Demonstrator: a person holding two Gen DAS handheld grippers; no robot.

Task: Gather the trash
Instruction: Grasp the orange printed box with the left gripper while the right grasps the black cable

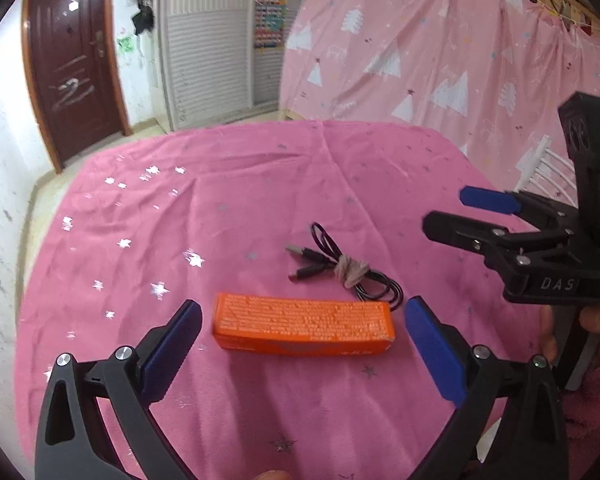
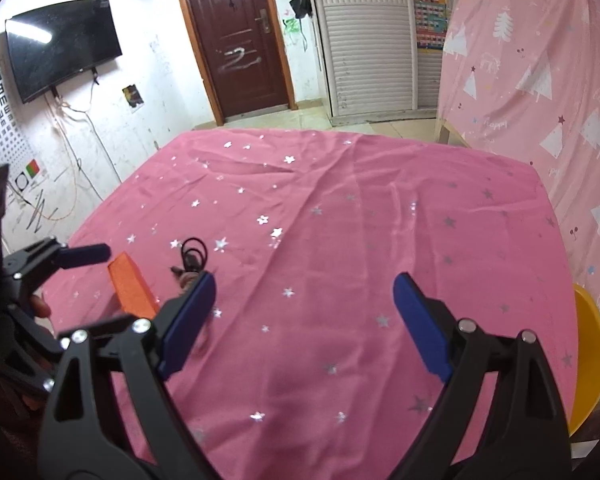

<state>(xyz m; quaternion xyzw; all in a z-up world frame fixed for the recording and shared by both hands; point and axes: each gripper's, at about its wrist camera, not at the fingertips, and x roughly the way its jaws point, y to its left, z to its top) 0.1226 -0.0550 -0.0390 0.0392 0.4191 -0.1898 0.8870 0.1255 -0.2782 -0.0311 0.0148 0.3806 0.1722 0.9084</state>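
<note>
Left wrist view | both tongs (image 1: 303,344) (image 2: 304,322) wide open, empty | pink star tablecloth (image 1: 240,208) (brown door (image 1: 74,68) behind) | orange box (image 1: 303,325)

The right hand-held gripper (image 2: 304,312) hides part of the black cable (image 2: 194,258); box print (image 1: 302,318) is unreadable.

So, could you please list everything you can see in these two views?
Box: one, orange, on the tablecloth between the left gripper's fingers.
Cable: one, black, coiled and tied, just beyond the box.
Tablecloth: one, pink with silver stars, covering the table.
Television: one, black, on the wall.
Door: one, dark brown, far wall.
Chair: one, yellow, at the table's right edge.
Left gripper: one, black with blue fingers, open.
Right gripper: one, black with blue fingers, open, empty.
</note>
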